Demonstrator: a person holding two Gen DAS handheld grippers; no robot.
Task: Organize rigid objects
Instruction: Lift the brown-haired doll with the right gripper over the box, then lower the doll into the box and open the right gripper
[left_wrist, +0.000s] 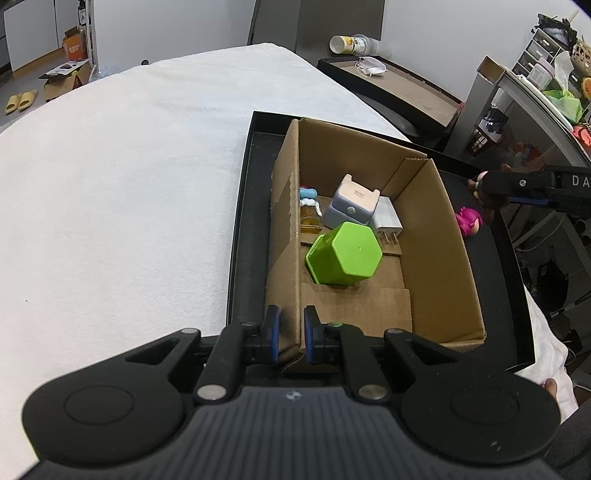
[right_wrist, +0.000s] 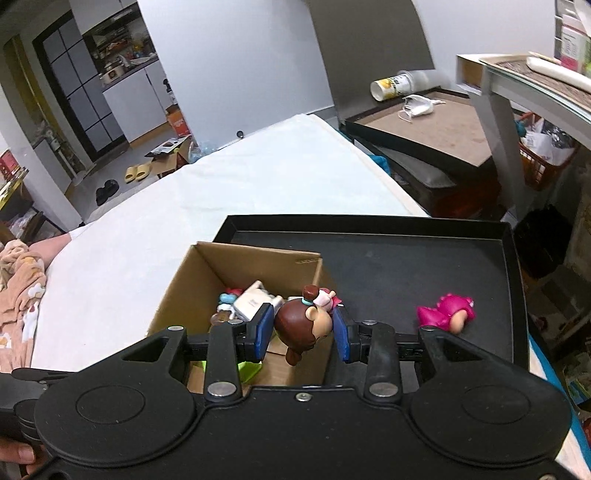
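Observation:
A cardboard box (left_wrist: 439, 236) stands in a black tray (left_wrist: 251, 206) on a white table. Inside lie a green hexagonal container (left_wrist: 345, 254), a grey-lilac cube toy (left_wrist: 352, 201), a white charger (left_wrist: 388, 221) and a small amber bottle (left_wrist: 309, 218). My left gripper (left_wrist: 292, 332) is shut on the box's near left wall. My right gripper (right_wrist: 303, 328) is shut on a brown-haired doll figure (right_wrist: 303, 323), held over the box's right wall (right_wrist: 325, 291). A pink figure (right_wrist: 448, 312) lies on the tray floor to the right; it also shows as the pink figure (left_wrist: 468, 220) in the left wrist view.
The white cloth-covered table (left_wrist: 129, 177) spreads left of the tray. Behind it stands a low dark side table (right_wrist: 436, 125) with a tipped cup (right_wrist: 397, 85) and a face mask (right_wrist: 419, 104). A metal shelf (right_wrist: 517, 92) rises at the right. A person's fingers (right_wrist: 16, 452) show at the lower left.

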